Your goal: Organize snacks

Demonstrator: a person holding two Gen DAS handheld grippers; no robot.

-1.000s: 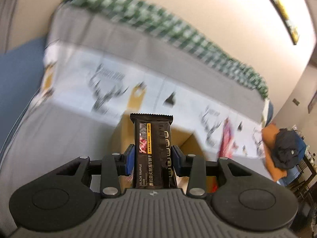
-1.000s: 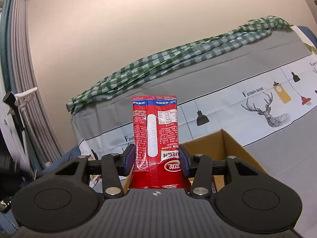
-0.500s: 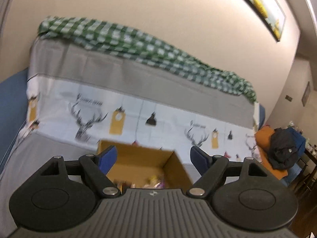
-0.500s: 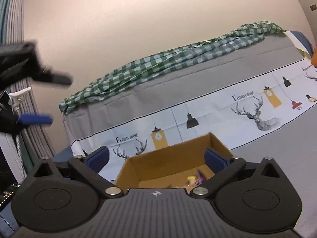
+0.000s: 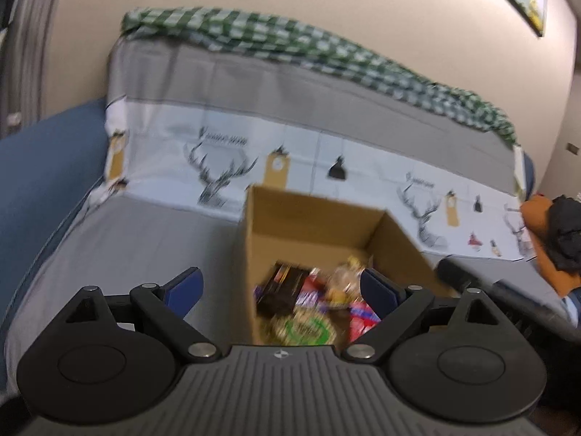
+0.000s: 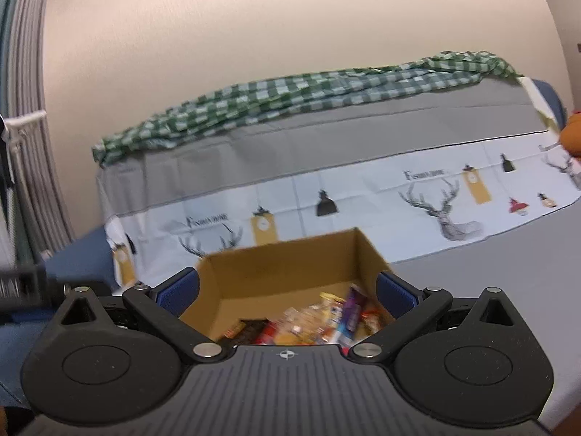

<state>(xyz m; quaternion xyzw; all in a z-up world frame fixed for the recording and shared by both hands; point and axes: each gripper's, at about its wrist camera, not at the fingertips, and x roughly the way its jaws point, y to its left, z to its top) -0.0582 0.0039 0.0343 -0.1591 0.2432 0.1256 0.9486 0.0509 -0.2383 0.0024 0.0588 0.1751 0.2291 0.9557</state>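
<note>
An open cardboard box (image 5: 312,225) stands on a grey sofa seat and holds several mixed snack packets (image 5: 308,301). My left gripper (image 5: 281,289) is open and empty, just above the box's near left side. In the right wrist view the same box (image 6: 287,261) shows colourful snacks (image 6: 319,319) inside. My right gripper (image 6: 287,290) is open and empty, spread across the box's near rim. The other gripper's black body (image 5: 508,298) shows at the right of the left wrist view.
The sofa has a grey and white deer-print cover (image 6: 435,200) and a green checked cloth (image 6: 290,98) along its back. A blue armrest (image 5: 40,189) is at the left. An orange cushion with dark clothing (image 5: 555,232) lies at the right end. A beige wall is behind.
One second ago my left gripper held a black bar and my right a red packet. Both opened and the packets are gone from them. Both views now tilt down onto the box.
</note>
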